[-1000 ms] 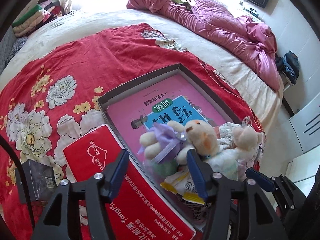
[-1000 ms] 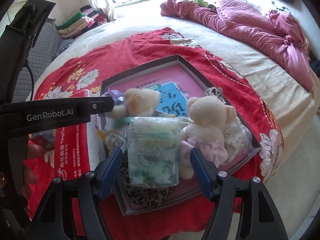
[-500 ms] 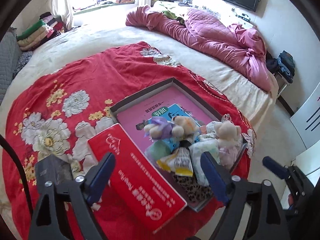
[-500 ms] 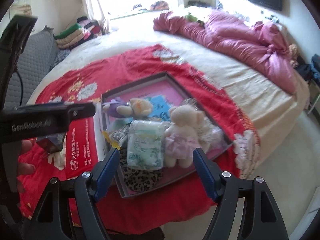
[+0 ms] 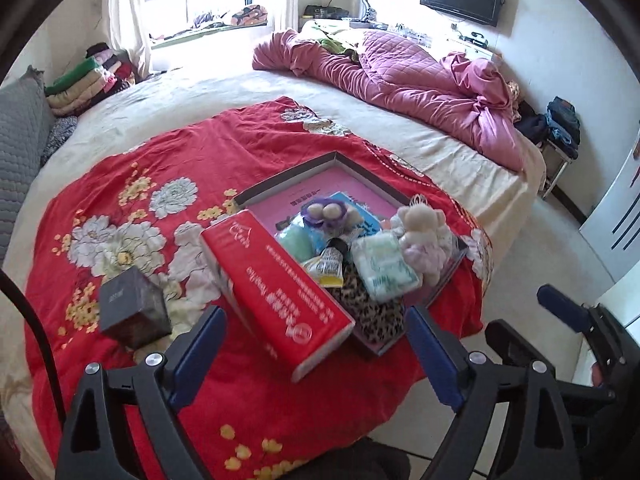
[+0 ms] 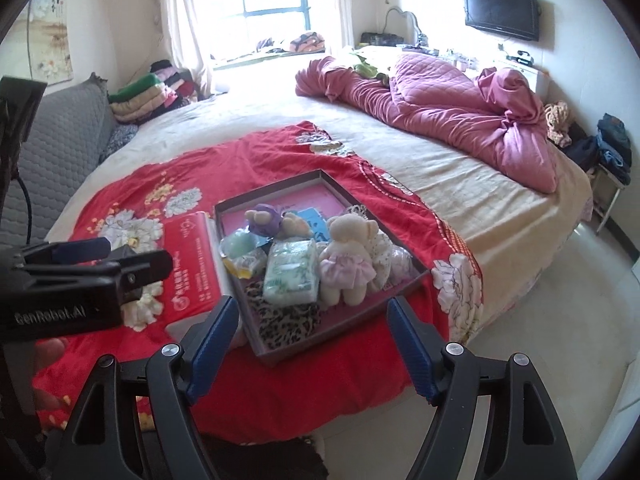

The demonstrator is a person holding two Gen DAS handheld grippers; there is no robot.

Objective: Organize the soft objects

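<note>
**Operator:** Report jaw condition, both units.

**Unit:** My left gripper [image 5: 314, 344] has its blue-padded jaws spread wide with nothing between them. My right gripper [image 6: 310, 336] is the same: jaws fully apart, gripping nothing. Both hang above the near edge of the bed, clear of every item.

**Operator:** Location of the soft objects?

**Unit:** All are inside the shallow box tray [image 6: 280, 184] with the pink floor, which lies on the red floral cover [image 6: 260, 152]. Contents, as seen from the right wrist:
- Cream teddy bear in a pink skirt [image 6: 348, 256], at the right side of the tray, back toward me.
- Tissue pack [image 6: 290, 272], just left of that bear and touching it.
- Purple plush toy [image 6: 266, 220], behind the tissue pack toward the tray's far side.
- Pale green soft item [image 6: 238, 245], at the tray's left wall.
- Leopard-print fabric [image 6: 286, 320], at the near corner, partly under the tissue pack.
- A yellow and white packet [image 5: 330, 266] lies between the green item and the tissue pack.

**Operator:** Adjacent items?

**Unit:** A long red carton [image 5: 276, 284] lies along the tray's left edge, touching it. A dark cube box [image 5: 134, 308] sits on the cover, left of the carton and apart from it. A pink quilt [image 5: 420, 80] is bunched at the far side of the bed.
</note>
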